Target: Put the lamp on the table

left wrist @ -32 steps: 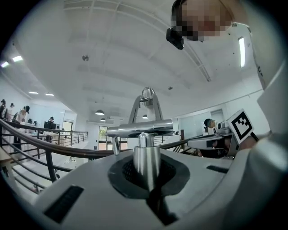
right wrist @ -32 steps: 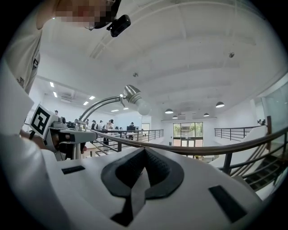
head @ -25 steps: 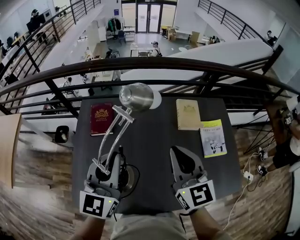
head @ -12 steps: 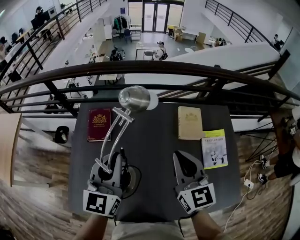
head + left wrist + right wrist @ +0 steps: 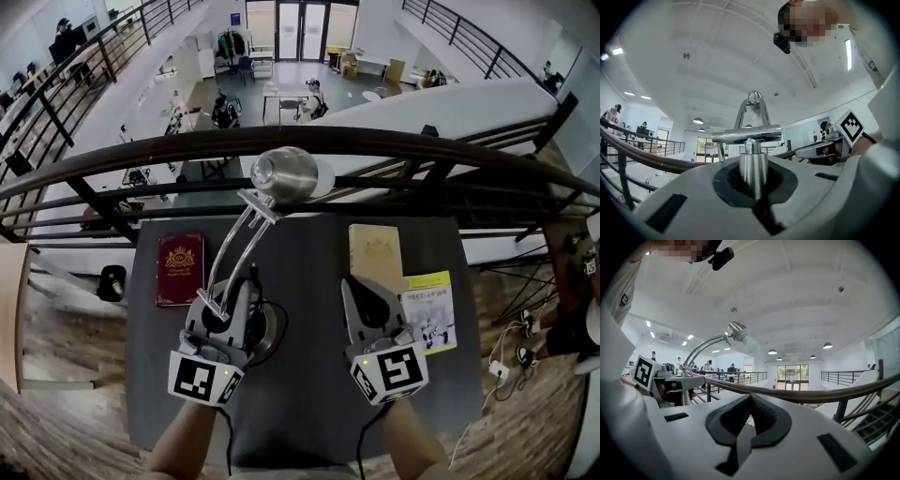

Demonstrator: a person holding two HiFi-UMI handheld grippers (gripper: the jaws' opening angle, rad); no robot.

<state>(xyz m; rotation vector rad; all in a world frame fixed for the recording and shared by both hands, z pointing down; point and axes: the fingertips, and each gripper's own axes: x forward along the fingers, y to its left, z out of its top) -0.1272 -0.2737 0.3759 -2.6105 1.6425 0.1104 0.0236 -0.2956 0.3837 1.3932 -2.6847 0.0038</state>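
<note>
A chrome desk lamp stands over the dark table [image 5: 300, 412]. Its round head [image 5: 286, 174] is up by the railing, and its twin arms slope down to the round base [image 5: 265, 328]. My left gripper [image 5: 228, 302] is shut on the lamp's upright chrome post [image 5: 753, 165], just above the base. In the left gripper view the post fills the notch between the jaws, under the lamp's crossbar [image 5: 746, 135]. Whether the base rests on the table I cannot tell. My right gripper [image 5: 362, 298] hovers to the right of the lamp, shut and holding nothing. The right gripper view shows the lamp head [image 5: 738, 332] up to the left.
A red book [image 5: 180, 269] lies at the table's left. A beige book [image 5: 375, 251] and a yellow booklet [image 5: 429, 309] lie at its right. A dark railing [image 5: 394, 150] runs along the table's far edge, with a drop to the hall below. A black cord [image 5: 228, 441] trails from the lamp.
Both grippers and the lamp have moved forward, away from the table's near edge and toward the railing. The left gripper's hold on the post is unchanged.
</note>
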